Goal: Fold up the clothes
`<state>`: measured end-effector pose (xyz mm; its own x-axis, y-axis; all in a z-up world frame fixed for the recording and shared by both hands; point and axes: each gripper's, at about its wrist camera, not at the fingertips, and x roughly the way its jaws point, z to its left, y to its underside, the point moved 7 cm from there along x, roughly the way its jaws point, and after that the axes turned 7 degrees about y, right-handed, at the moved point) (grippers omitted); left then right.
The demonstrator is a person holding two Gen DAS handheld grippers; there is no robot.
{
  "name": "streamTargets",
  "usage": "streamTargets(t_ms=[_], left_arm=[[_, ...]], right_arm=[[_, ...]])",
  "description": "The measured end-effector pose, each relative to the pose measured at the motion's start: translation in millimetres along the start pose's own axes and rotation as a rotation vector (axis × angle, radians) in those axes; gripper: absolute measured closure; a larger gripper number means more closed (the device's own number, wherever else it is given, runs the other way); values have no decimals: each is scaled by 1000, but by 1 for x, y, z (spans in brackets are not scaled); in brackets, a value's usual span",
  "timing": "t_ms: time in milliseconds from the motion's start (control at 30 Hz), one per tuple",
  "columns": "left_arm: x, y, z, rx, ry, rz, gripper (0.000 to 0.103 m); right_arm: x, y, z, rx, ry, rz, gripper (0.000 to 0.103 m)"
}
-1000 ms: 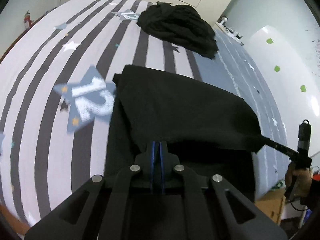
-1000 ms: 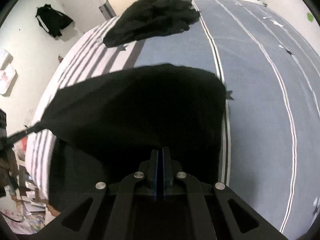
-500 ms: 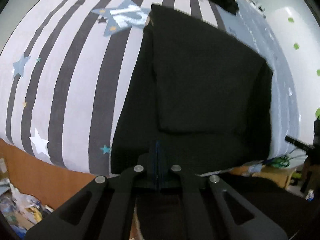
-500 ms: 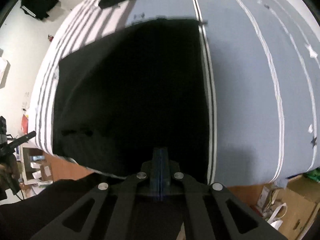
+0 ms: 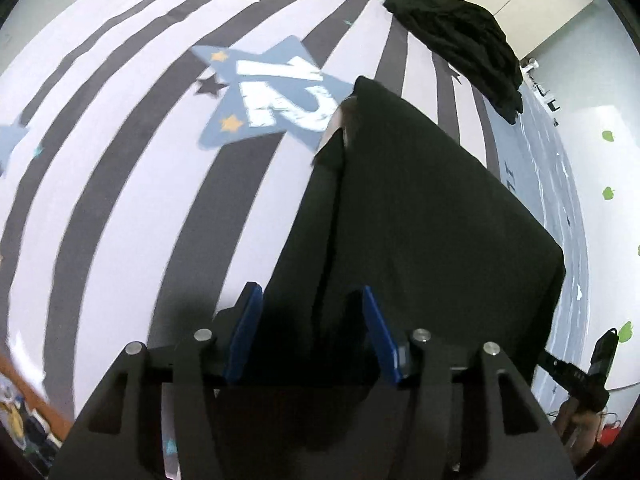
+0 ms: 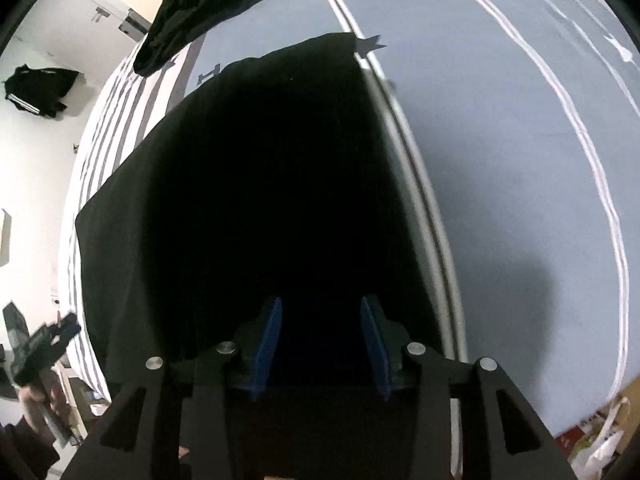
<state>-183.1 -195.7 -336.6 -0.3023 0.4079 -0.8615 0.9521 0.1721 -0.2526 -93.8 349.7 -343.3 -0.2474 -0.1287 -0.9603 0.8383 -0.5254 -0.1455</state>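
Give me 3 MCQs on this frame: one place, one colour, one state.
1. Where is the crumpled pile relative to the flat garment?
A. farther up the bed
B. on top of it
C. on the floor

2. What colour are the finger pads?
A. red
B. blue
C. white

3. What state are the two grippers in?
A. both shut on cloth
B. left open, right shut
C. both open

Answers:
1. A, the pile lies apart from the garment, beyond its far edge on the bed.
2. B, blue pads show in both wrist views.
3. C, the left gripper and right gripper each show a wide gap between the fingers, with no cloth pinched between them.
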Motion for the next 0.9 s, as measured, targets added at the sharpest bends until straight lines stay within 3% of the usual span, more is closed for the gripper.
streamTargets(t_ms=[167,400,533,667,900], left_arm=[[20,13,-9,50,5,41,54],[46,27,-22,160,-72,74,54],[45,28,-32,239,-97,56,81],[42,30,-41,312,-123,33,91],[-17,31,-48,353,-91,-19,95]], right_arm=[[18,6,5,-33,-11,47,63],[35,0,12,-99,-28,67,59],[35,-1,20,-171,5,32,60],[25,0,24,-183,31,-17,89],[-24,11,24,-165,107,-118,93]])
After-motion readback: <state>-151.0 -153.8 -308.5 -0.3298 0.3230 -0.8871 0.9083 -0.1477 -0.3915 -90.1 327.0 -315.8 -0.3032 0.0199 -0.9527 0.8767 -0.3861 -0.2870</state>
